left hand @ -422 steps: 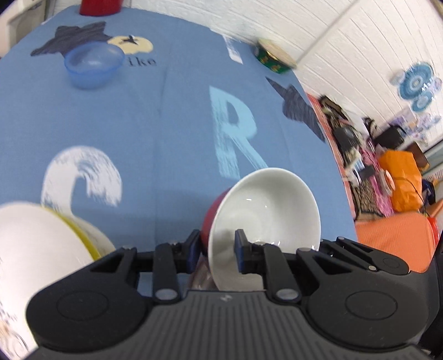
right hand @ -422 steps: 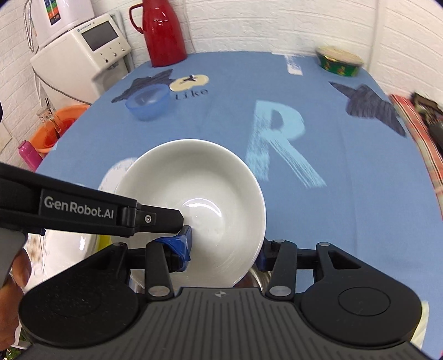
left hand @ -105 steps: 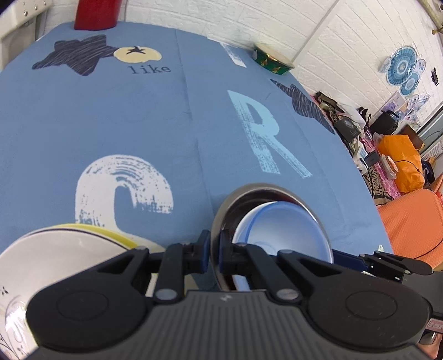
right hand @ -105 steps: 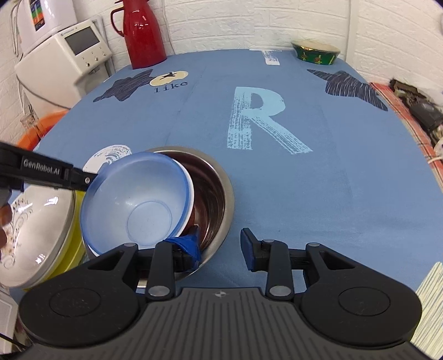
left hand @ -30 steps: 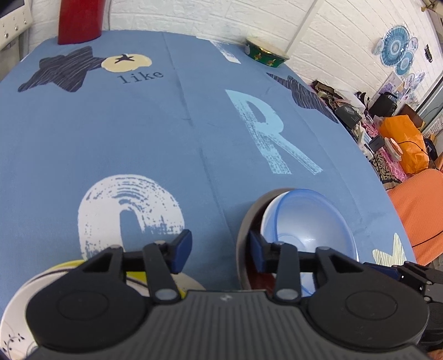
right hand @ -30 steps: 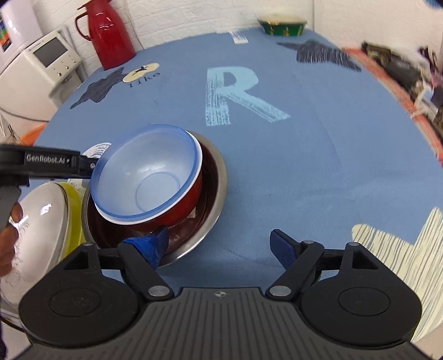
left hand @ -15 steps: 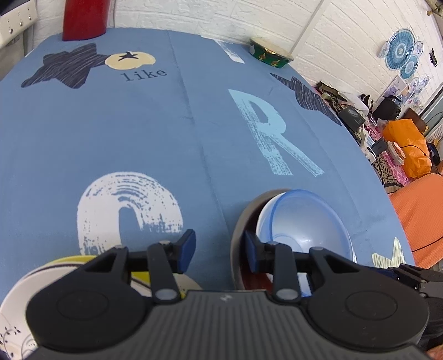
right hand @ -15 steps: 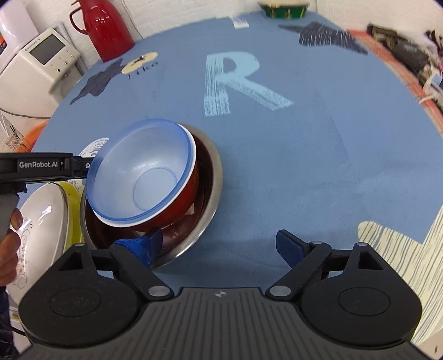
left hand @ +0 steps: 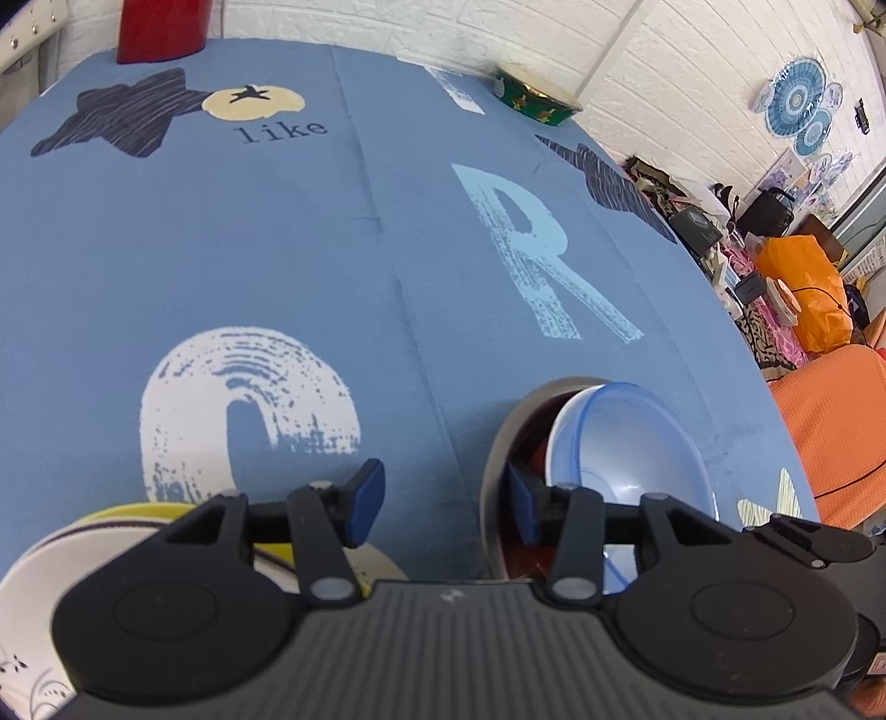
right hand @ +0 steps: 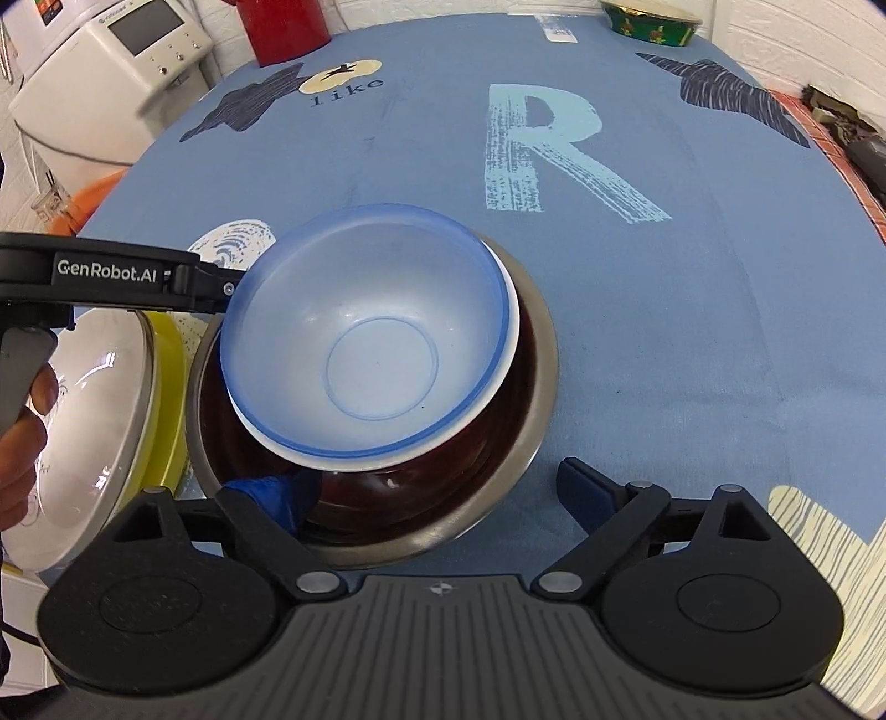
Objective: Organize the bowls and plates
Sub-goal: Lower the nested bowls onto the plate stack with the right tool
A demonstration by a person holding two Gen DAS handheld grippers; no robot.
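Right wrist: right gripper [right hand: 437, 487] wide apart, empty; blue bowl [right hand: 365, 338] hides nested bowls. Left gripper [left hand: 443, 495] spread, empty.

Nested bowls sit at the table's near edge, a plate stack just beside them at 9 o'clock.

The plastic bowl [right hand: 365, 338] lies tilted on top, in a second bowl [right hand: 498, 354], in a third [right hand: 421, 459], all in the metal bowl [right hand: 540, 382]. A jug [right hand: 282, 25] stands at 11 o'clock across the tablecloth [right hand: 692, 277], a tin [right hand: 650, 22] at 1 o'clock; the plate stack [right hand: 94, 421] leans.
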